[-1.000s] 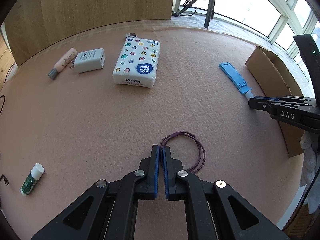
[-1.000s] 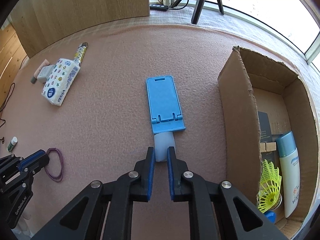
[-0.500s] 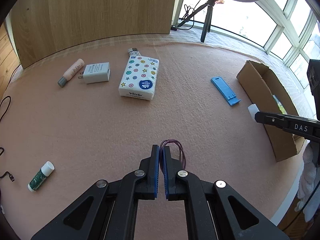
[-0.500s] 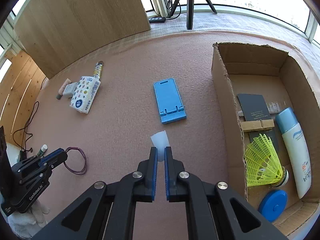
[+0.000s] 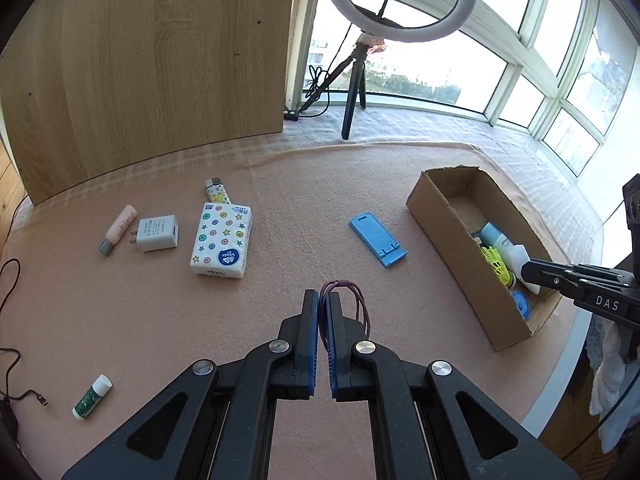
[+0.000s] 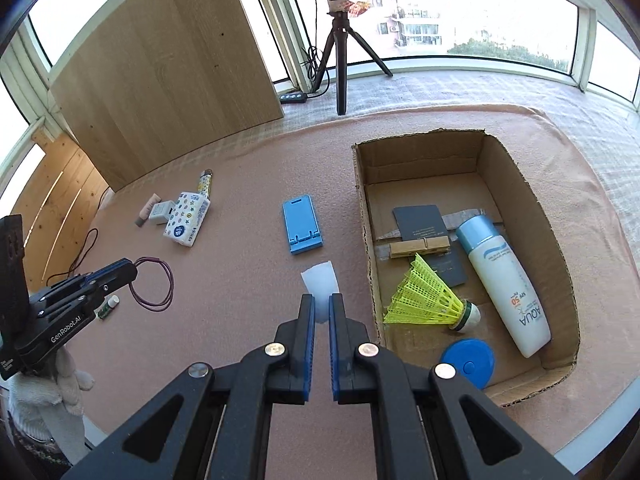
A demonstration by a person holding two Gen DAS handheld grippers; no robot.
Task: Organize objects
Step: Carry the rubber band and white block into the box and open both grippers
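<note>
Your left tool is clamped on the thin purple rubber-band loop, lifted above the pink felt surface. Your right tool pinches a small translucent white plastic piece — beside the left wall of the open brown cardboard box. Open felt lies between the flat blue plastic phone stand and that wall; the surface's near edge runs just below the box.

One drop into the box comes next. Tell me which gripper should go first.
Right. The right gripper holds the white piece close beside the cardboard box, while the left gripper, clamping the purple band, sits farther away.
</note>
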